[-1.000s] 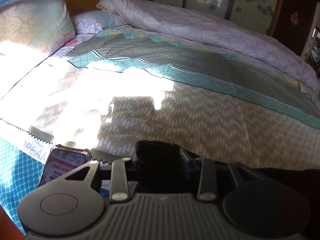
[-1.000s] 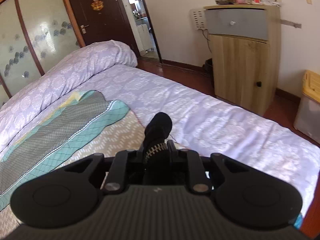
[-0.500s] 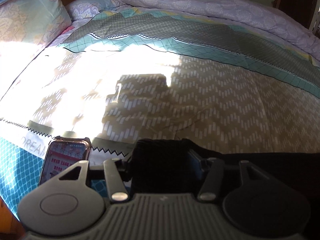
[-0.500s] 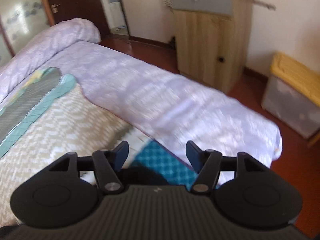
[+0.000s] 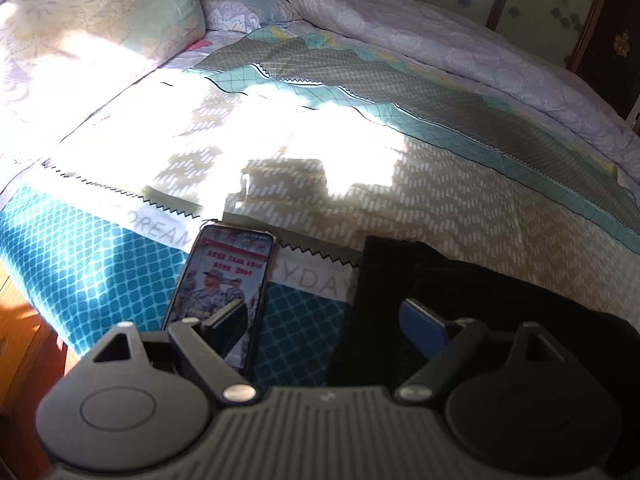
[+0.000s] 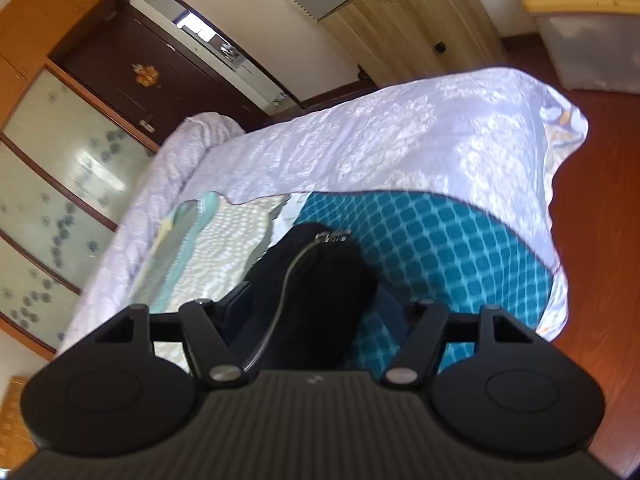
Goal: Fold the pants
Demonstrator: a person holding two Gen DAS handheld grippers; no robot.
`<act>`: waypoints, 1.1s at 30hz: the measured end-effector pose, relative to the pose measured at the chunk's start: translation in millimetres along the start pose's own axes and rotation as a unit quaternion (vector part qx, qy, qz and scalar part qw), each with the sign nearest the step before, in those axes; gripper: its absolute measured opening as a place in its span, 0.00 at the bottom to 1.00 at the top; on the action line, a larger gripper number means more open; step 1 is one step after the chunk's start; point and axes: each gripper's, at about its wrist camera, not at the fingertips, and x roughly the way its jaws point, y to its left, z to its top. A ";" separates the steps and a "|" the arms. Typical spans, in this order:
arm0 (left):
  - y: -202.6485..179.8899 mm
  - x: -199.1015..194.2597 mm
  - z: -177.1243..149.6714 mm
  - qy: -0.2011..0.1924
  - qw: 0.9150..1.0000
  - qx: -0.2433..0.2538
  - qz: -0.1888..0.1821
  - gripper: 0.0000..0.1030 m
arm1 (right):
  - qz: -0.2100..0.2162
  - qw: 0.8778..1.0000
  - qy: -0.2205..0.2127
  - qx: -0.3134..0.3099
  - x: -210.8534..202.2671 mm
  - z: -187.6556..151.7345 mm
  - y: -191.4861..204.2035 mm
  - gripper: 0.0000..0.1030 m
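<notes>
Pants (image 5: 400,300) lie dark on the bedspread (image 5: 440,208) beside a phone (image 5: 228,288), both the left gripper (image 5: 328,324) and right gripper (image 6: 312,312) spread wide around folds, so each should close squarely on cloth, clear of the phone.

Pants (image 5: 500,292) partly behind hand-held gripper (image 5: 326,330)

The left wrist view sits low and close over the bed's (image 5: 440,208) near edge, facing toward the far pillows (image 5: 100,40). The right wrist view is rolled sideways, equally close, facing the wardrobe (image 6: 400,20) and door (image 6: 160,76). Both views share the black pants (image 5: 400,280) (image 6: 316,292) and the patterned bedspread.
</notes>
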 end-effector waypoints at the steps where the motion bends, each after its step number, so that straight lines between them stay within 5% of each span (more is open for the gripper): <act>1: 6.2 -9.0 -3.0 -0.003 1.000 -0.008 -0.005 0.84 | 0.010 1.000 0.007 0.003 -4.2 -4.6 -1.2 0.67; 4: 23.8 -26.9 -15.3 0.003 0.998 -0.047 -0.037 0.84 | 0.044 0.999 0.026 0.001 -9.4 -19.3 0.0 0.67; 7: 31.6 -33.8 -38.3 0.018 0.995 -0.078 -0.066 0.84 | 0.035 0.998 0.051 0.011 3.4 -29.6 -0.3 0.65; 13: 33.9 -32.2 -85.5 0.059 0.980 -0.145 -0.123 0.84 | 0.080 0.995 0.038 0.051 23.8 -26.4 0.4 0.61; 22: 0.1 7.9 -94.8 0.087 0.963 -0.168 -0.191 0.91 | 0.090 0.993 0.037 0.072 22.7 -25.3 1.3 0.63; 27: -29.1 44.4 -85.4 0.105 0.963 -0.147 -0.198 0.93 | 0.081 0.992 0.037 0.089 12.8 -27.2 -16.8 0.62; 29: -37.9 51.6 -74.4 0.086 0.966 -0.137 -0.202 0.77 | 0.085 0.990 0.038 0.107 18.5 -27.1 -19.0 0.63; 31: -42.1 64.9 -66.2 0.104 0.962 -0.155 -0.199 0.25 | 0.087 0.990 0.046 0.103 30.3 -26.8 -10.2 0.58; 32: -42.2 70.0 -64.0 0.111 0.960 -0.162 -0.201 0.19 | 0.078 0.991 0.054 0.096 37.1 -26.9 -4.3 0.41; 33: -41.8 71.9 -62.2 0.114 0.957 -0.169 -0.204 0.17 | 0.060 0.993 0.059 0.079 43.8 -26.4 2.7 0.11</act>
